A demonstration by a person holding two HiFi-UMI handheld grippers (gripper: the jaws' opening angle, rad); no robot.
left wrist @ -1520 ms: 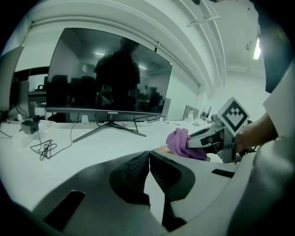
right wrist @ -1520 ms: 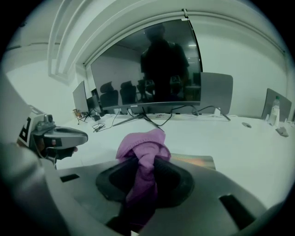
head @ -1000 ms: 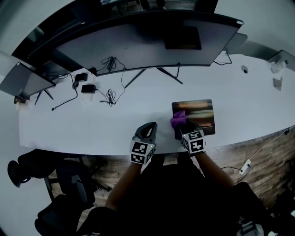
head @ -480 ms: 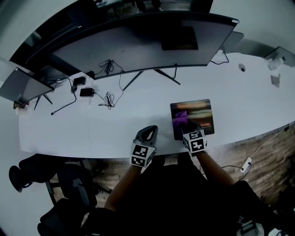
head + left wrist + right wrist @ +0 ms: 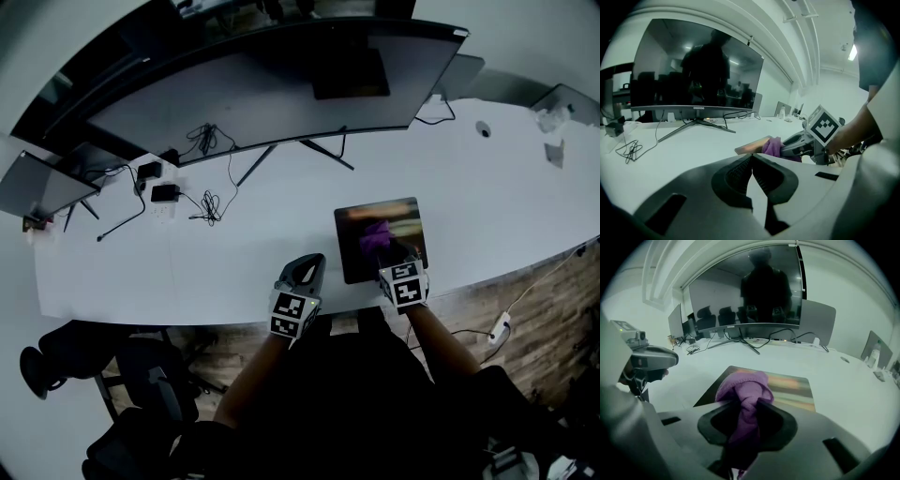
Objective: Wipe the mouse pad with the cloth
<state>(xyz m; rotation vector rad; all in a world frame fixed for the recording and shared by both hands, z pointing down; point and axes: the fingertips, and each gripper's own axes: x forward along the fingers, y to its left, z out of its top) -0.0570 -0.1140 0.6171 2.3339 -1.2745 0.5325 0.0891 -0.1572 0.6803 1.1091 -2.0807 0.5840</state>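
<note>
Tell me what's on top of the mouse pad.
A purple cloth, clamped in the right tongs, sits on the mouse pad. Whatever lies beneath the cloth is covered; the rest of the pad looks bare.

the left gripper (image 5: 751, 161) fills the foreground, jaws pressed together with nothing between them. beyond it on the white desk (image 5: 684, 157), the right gripper (image 5: 786, 149) holds a purple cloth (image 5: 772, 146) on the mouse pad (image 5: 750, 147). a wide monitor (image 5: 693, 70) stands behind, and a cable tangle (image 5: 629, 151) lies at left.
</note>
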